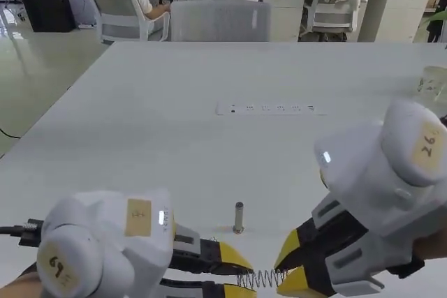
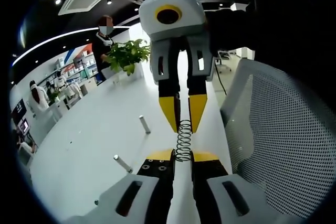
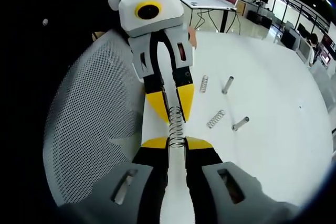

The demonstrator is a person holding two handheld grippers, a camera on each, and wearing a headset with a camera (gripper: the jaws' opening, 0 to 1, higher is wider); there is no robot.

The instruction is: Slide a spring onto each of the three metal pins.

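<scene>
One spring [image 1: 262, 280], pinched by left gripper [image 1: 246, 278] (sticker [image 1: 59, 266] 69), right gripper [image 1: 285, 273]

In your head view the bottom edge cuts off the left gripper [image 1: 248, 278] and right gripper [image 1: 281, 277], and both ends of the spring [image 1: 264, 280] vanish between their fingers [image 1: 230, 256]. At the right edge, a clear, blurred object [image 1: 434, 83] is cropped.

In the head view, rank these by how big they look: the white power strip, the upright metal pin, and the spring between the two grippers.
1. white power strip, longest
2. coiled wire spring
3. upright silver metal pin, a little smaller than the spring
The strip lies farthest away, yet looks largest.
</scene>
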